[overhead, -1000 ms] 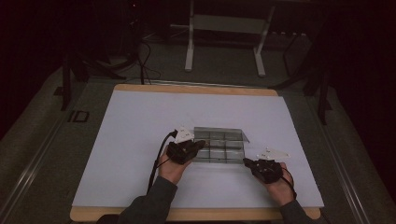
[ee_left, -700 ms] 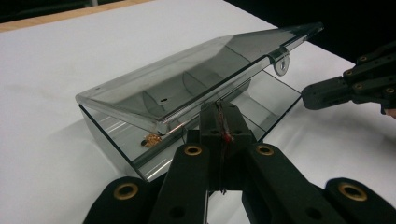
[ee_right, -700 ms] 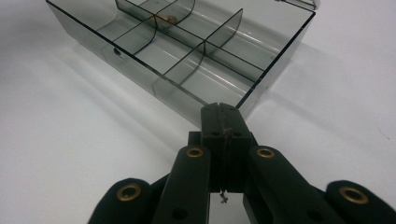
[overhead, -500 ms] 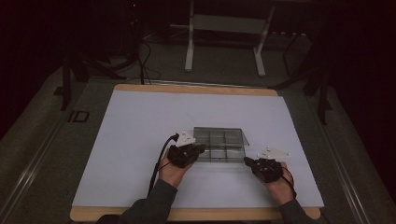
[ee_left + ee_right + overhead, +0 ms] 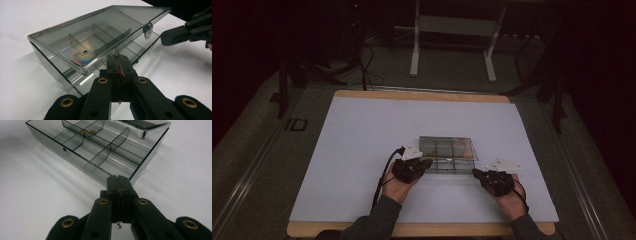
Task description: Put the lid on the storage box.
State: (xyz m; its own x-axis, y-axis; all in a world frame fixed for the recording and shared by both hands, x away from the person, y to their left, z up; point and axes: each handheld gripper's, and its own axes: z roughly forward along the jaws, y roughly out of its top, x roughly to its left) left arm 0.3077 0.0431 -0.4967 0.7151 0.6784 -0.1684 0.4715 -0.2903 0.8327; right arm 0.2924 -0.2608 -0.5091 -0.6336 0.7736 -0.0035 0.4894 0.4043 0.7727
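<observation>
the compartment box (image 5: 100, 42) is smoky clear plastic, glossy and smooth. beneath it, a matt white sheet (image 5: 362, 150) covers the wooden bench (image 5: 422, 95). beside the box, each hand-held gripper looks matt black plastic.

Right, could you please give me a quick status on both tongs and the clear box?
Left tongs shut, tip under raised lid. Right tongs shut, empty, at near corner of the clear box. Lid part open, dividers showing. Nothing in the way.
</observation>
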